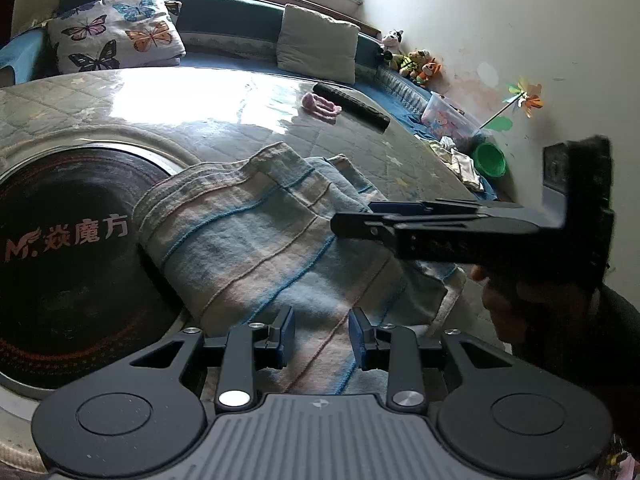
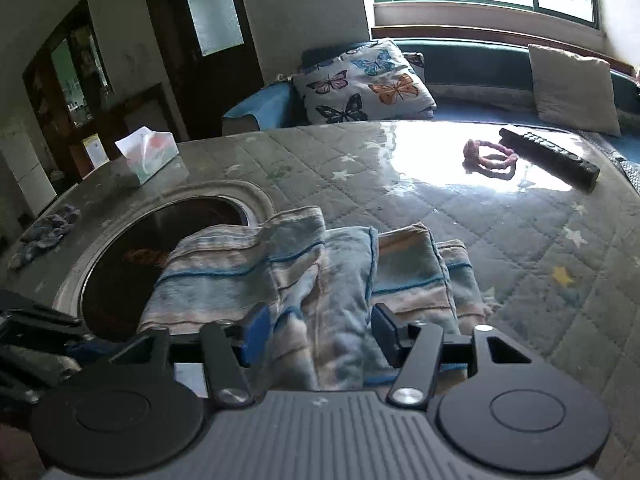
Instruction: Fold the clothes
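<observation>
the left gripper (image 1: pixel 322 336) is pointed down at a slant over the striped towel (image 1: pixel 256 236); its two blue pads are seen apart, with the cloth below them and nothing pinched. the right gripper (image 2: pixel 316 338) is also tipped down at the same towel (image 2: pixel 304 276) — its jaws are spread wide, and a raised fold of the cloth is seen between the pads without being squeezed. in the left view the right gripper (image 1: pixel 360 228) is seen from the side, stretched out over the towel, and it is held by a hand (image 1: pixel 516 300) in a dark sleeve.

the towel is laid in loose folds on the quilted table cover (image 2: pixel 500 216), partly over a round black cooktop (image 1: pixel 68 256) set into the table. on the cooktop, "m." and the signs "焱魔方" can be read in pale letters. a tissue box (image 2: pixel 146 156) has print on it, but it is too small to read.
</observation>
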The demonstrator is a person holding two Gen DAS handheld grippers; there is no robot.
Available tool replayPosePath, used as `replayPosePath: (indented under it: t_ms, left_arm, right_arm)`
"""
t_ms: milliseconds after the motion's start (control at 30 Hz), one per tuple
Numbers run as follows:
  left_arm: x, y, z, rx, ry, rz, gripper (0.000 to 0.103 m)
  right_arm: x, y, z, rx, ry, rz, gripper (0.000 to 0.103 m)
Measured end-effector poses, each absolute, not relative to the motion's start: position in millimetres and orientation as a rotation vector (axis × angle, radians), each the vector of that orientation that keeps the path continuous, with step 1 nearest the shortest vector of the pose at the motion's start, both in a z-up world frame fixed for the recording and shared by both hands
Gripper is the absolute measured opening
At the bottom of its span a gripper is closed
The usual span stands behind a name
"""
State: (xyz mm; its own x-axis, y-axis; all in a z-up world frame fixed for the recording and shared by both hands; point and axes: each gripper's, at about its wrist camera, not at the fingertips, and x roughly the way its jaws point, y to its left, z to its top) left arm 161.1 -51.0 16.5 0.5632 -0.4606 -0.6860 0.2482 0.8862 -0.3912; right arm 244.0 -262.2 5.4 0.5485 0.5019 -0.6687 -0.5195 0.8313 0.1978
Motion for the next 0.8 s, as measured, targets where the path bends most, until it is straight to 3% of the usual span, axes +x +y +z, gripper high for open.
replayPosePath:
  t_ms: [33,133,233,600,800]
  left_arm:
    - [161,-49,16,-0.266,0.879,-0.419,0.032]
    - [161,-43,15,-0.277,0.879,-0.403,0.032]
    - [161,-36,14,-0.293,0.877,-0.388,0.032]
    - [159,-33,18,-0.289,0.86,-0.388,0.032]
    - [165,-45,13,-0.27,0.887,-0.403,0.032]
  right_arm:
    - [247,-263,3,-0.011,0.793,0.607,0.049]
    - [252,-269,-1,0.038,0.814,0.614,0.023]
    - [251,-272,2,0.062,0.803,0.61,0.008]
    - [237,-295,59,0.094,0.654,0.575,0.006]
    - [263,-324,15,0.148,0.779,0.493,0.008]
